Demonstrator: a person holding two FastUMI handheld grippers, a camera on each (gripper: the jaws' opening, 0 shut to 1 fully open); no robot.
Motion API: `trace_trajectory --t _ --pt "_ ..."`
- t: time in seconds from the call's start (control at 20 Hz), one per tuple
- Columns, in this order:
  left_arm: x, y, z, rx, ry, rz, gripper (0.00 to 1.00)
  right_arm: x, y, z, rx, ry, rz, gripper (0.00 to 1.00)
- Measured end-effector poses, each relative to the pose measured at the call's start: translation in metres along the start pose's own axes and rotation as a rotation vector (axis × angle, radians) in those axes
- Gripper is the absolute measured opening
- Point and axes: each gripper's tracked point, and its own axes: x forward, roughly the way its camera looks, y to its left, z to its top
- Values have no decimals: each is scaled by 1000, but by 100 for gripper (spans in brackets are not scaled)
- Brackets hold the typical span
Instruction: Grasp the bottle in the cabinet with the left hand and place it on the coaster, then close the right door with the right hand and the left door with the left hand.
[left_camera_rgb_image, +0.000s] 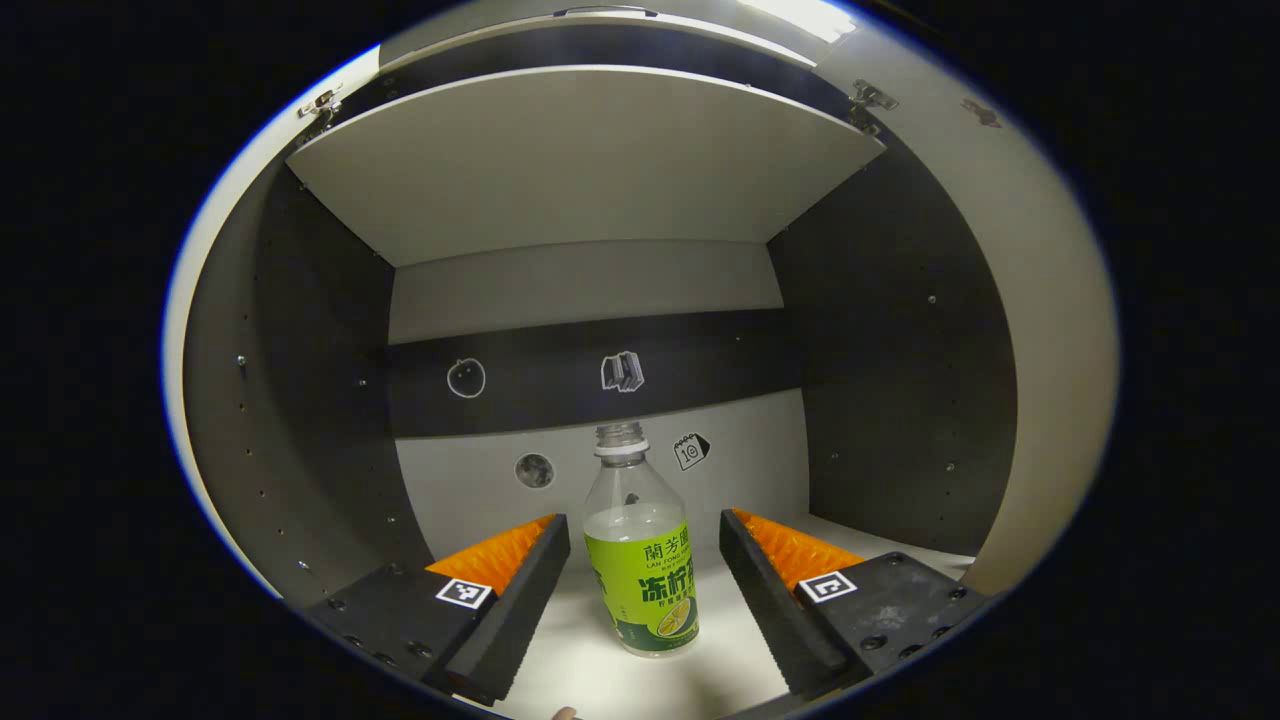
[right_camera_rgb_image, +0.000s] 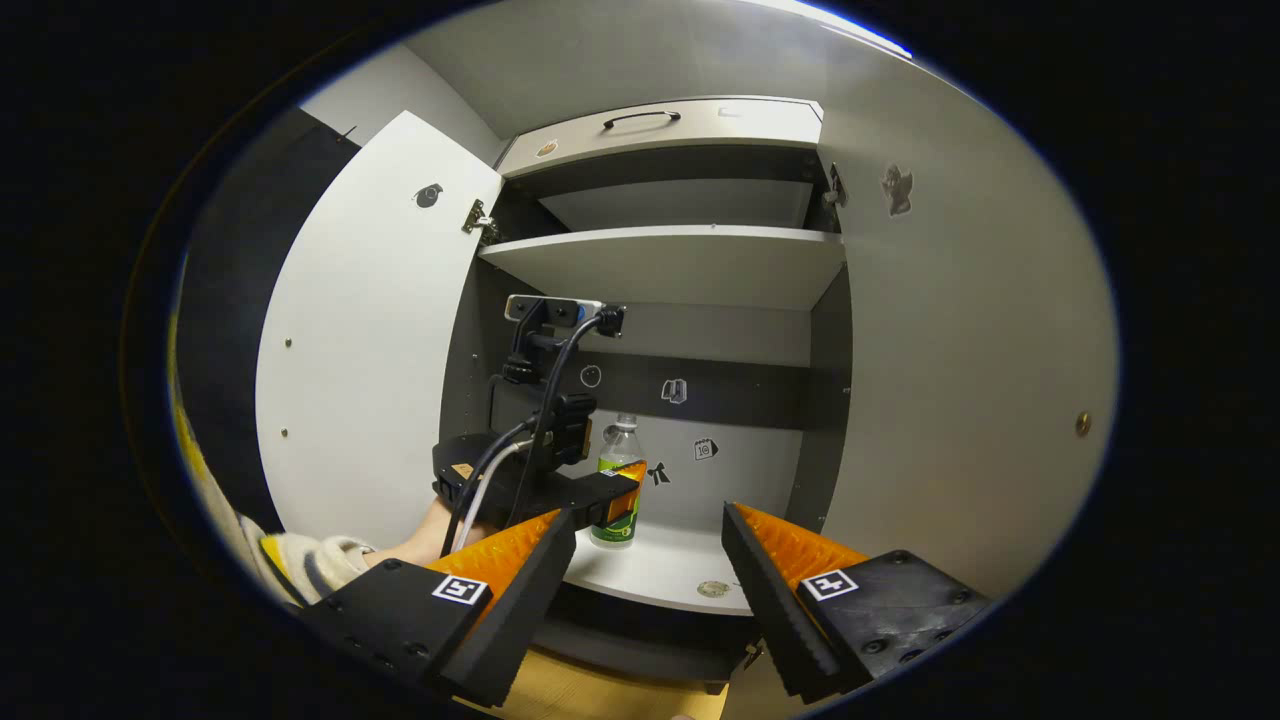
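left gripper (left_camera_rgb_image: 645, 590) spread wide, fingers either side of the bottle (left_camera_rgb_image: 640, 545) with gaps on both sides, not touching it. bottle upright on the cabinet floor (left_camera_rgb_image: 600, 670), uncapped, near the front edge, room behind it to the back wall. shelf (left_camera_rgb_image: 580, 160) well above. right gripper (right_camera_rgb_image: 648, 560) also spread, holding nothing, outside the cabinet facing in. left door (right_camera_rgb_image: 370, 340) and right door (right_camera_rgb_image: 960, 350) both swung open.

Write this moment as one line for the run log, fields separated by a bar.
stage: reaching | left tongs: open, either side of bottle | bottle: upright on cabinet shelf | right tongs: open, outside cabinet | doors: open
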Motion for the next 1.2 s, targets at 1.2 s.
trace_trajectory --t 1.2 --pt "-14 9 1 -12 -1 -8 78 -3 -3 -1 59 24 -19 98"
